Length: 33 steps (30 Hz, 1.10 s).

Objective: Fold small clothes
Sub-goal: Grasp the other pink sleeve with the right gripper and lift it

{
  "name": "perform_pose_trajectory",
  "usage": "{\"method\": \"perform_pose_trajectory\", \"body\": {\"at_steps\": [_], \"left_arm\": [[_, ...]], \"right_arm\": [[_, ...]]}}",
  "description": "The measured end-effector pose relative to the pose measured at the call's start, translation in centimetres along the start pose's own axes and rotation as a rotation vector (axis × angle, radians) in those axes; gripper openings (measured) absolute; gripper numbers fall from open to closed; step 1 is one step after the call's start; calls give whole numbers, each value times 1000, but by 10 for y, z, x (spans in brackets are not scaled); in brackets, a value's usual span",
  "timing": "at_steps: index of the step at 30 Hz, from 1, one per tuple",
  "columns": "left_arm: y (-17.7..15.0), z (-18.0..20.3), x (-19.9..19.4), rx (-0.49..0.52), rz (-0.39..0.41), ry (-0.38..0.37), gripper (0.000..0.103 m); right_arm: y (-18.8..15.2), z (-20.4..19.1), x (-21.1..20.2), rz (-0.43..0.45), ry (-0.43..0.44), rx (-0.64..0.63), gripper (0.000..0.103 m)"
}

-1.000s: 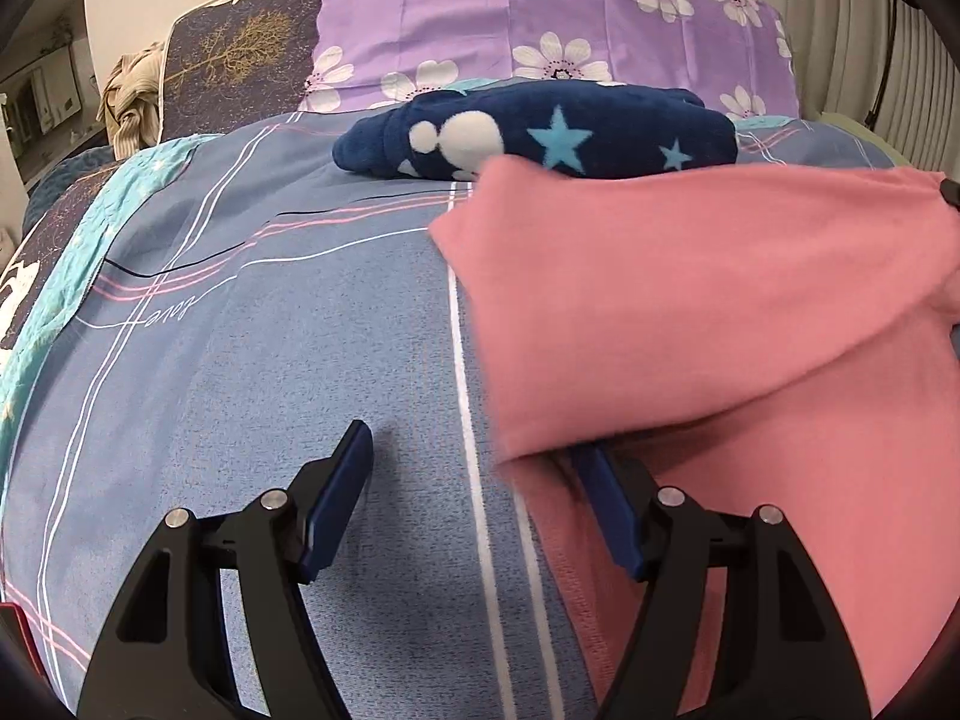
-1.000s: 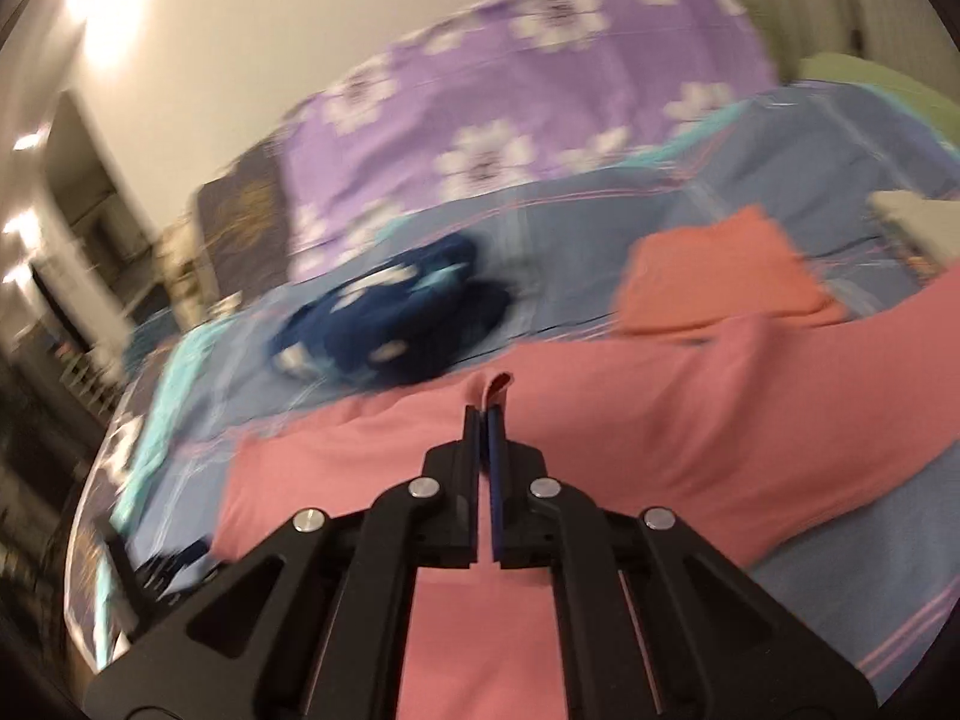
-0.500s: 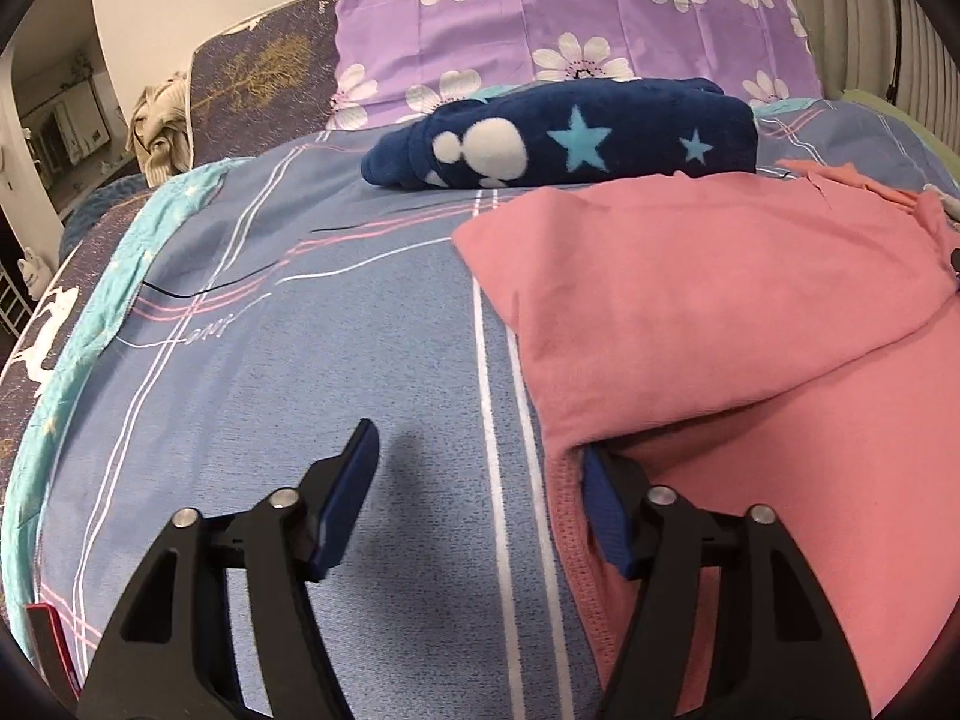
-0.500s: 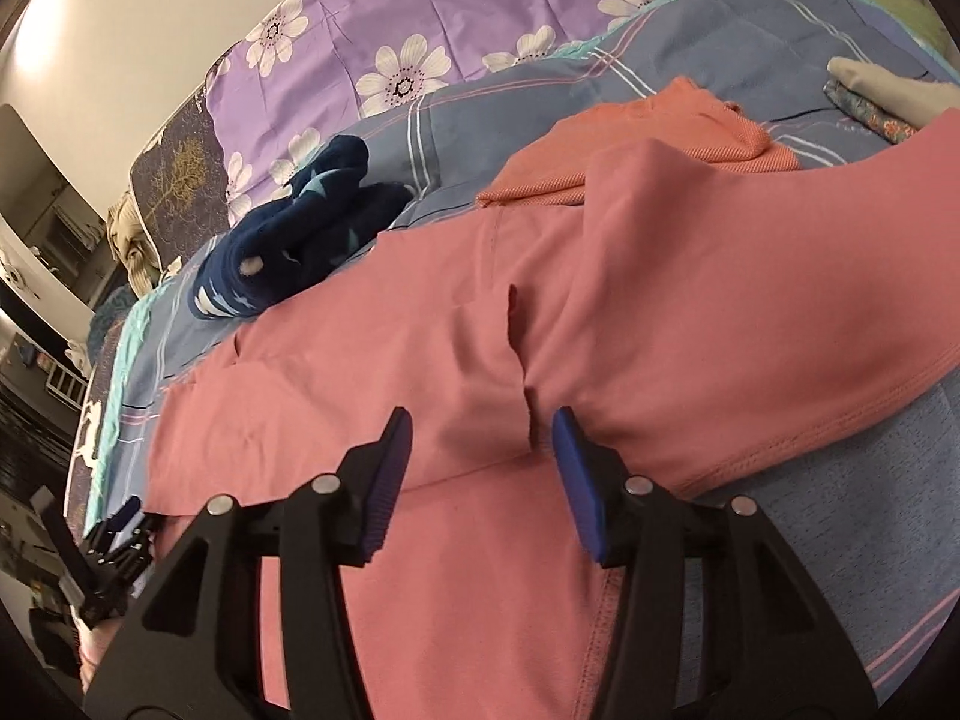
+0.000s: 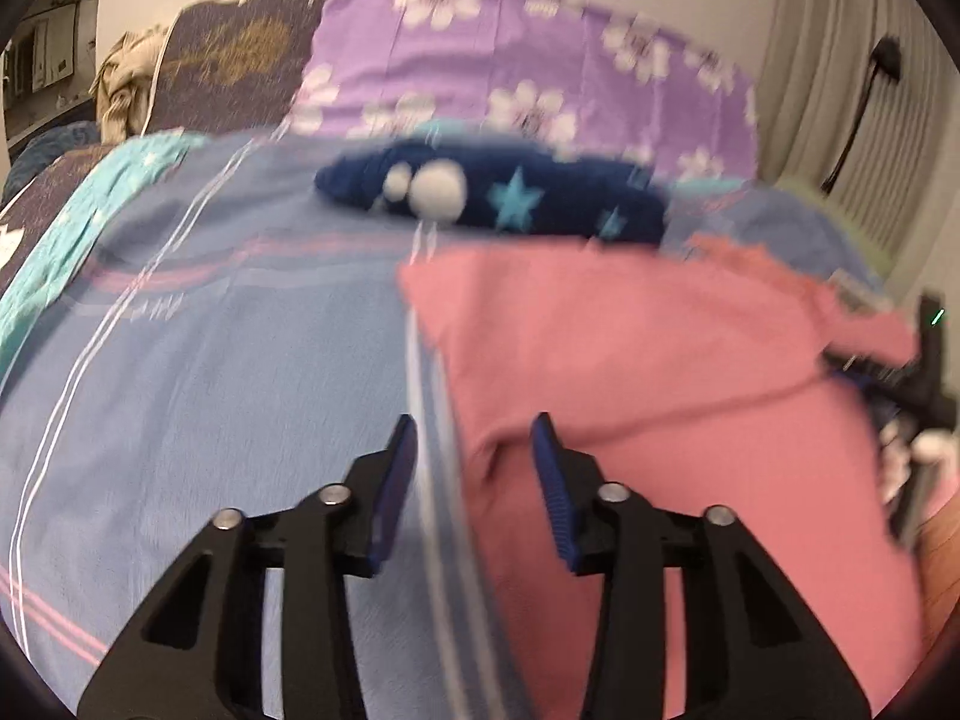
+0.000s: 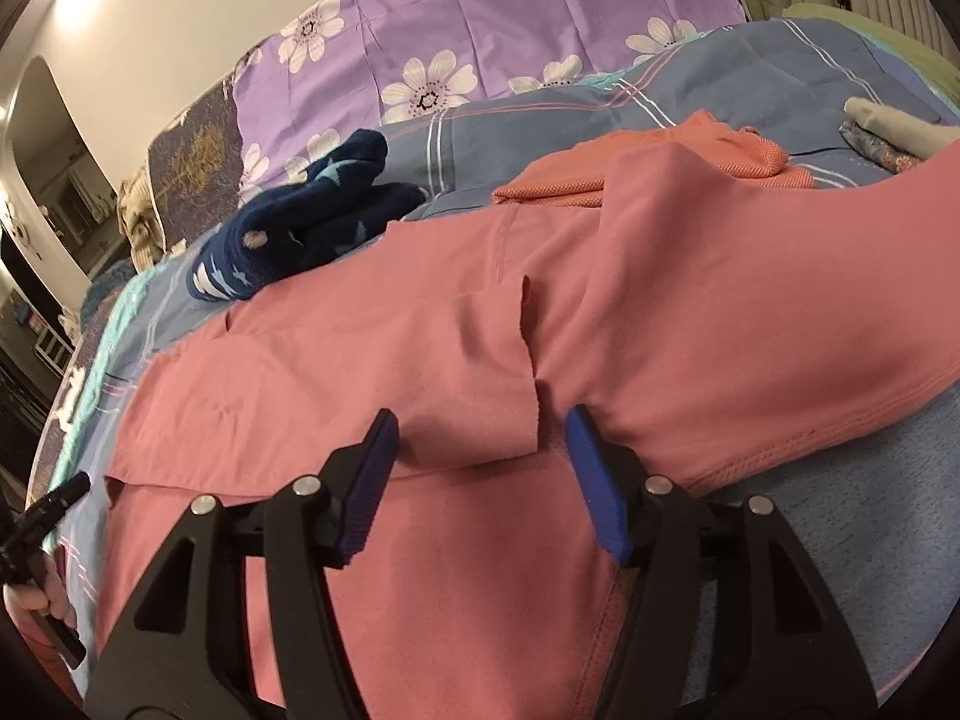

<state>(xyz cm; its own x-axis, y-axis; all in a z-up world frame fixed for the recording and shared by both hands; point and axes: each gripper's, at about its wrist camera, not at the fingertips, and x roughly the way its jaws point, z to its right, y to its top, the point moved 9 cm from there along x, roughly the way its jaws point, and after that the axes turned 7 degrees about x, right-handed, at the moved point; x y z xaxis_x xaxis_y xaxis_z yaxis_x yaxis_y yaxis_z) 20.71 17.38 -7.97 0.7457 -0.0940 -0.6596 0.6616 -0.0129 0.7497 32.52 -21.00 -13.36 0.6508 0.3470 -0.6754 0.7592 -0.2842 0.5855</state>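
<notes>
A pink garment (image 6: 480, 348) lies spread on the blue striped bedspread (image 5: 210, 360), one part folded over its lower layer. In the left wrist view the pink garment (image 5: 660, 372) fills the right half. My left gripper (image 5: 474, 444) is open and empty, its jaws astride the garment's left edge. My right gripper (image 6: 480, 438) is open and empty, just in front of the folded flap's edge. The left gripper also shows at the far left of the right wrist view (image 6: 42, 516).
A folded navy star-patterned garment (image 6: 300, 228) lies behind the pink one, in the left wrist view too (image 5: 498, 198). A folded orange garment (image 6: 660, 168) and a small folded pile (image 6: 888, 132) sit at the back right. A purple flowered pillow (image 6: 480, 30) stands behind.
My right gripper opened and let go of the pink garment, which now lies folded over. My left gripper's jaws came closer together and shifted right to the garment's edge.
</notes>
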Motion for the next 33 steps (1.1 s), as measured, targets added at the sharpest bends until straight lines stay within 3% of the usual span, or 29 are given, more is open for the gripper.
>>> {"method": "perform_pose_trajectory", "body": {"at_steps": [2, 5, 9, 12, 20, 23, 25, 28, 33], "left_arm": [[22, 13, 3, 10, 38, -32, 23], [34, 37, 34, 43, 1, -64, 22], [-6, 23, 100, 131, -175, 145, 23], [-4, 15, 91, 78, -151, 142, 22], [-7, 12, 83, 99, -137, 175, 22], [2, 21, 70, 62, -102, 97, 22], [19, 37, 61, 88, -48, 63, 22], [39, 58, 71, 141, -35, 58, 22], [15, 56, 128, 92, -181, 55, 34]], "right_arm": [[1, 2, -1, 2, 26, 20, 60], [1, 5, -2, 9, 66, 49, 60], [2, 6, -3, 13, 99, 75, 59], [2, 8, -4, 15, 99, 81, 56], [7, 18, -24, 27, 69, 128, 42], [25, 34, -62, 85, 59, 149, 43], [49, 60, -95, 151, 8, 158, 44], [83, 117, -141, 245, -105, 236, 44], [113, 227, -201, 349, -209, 474, 45]]}}
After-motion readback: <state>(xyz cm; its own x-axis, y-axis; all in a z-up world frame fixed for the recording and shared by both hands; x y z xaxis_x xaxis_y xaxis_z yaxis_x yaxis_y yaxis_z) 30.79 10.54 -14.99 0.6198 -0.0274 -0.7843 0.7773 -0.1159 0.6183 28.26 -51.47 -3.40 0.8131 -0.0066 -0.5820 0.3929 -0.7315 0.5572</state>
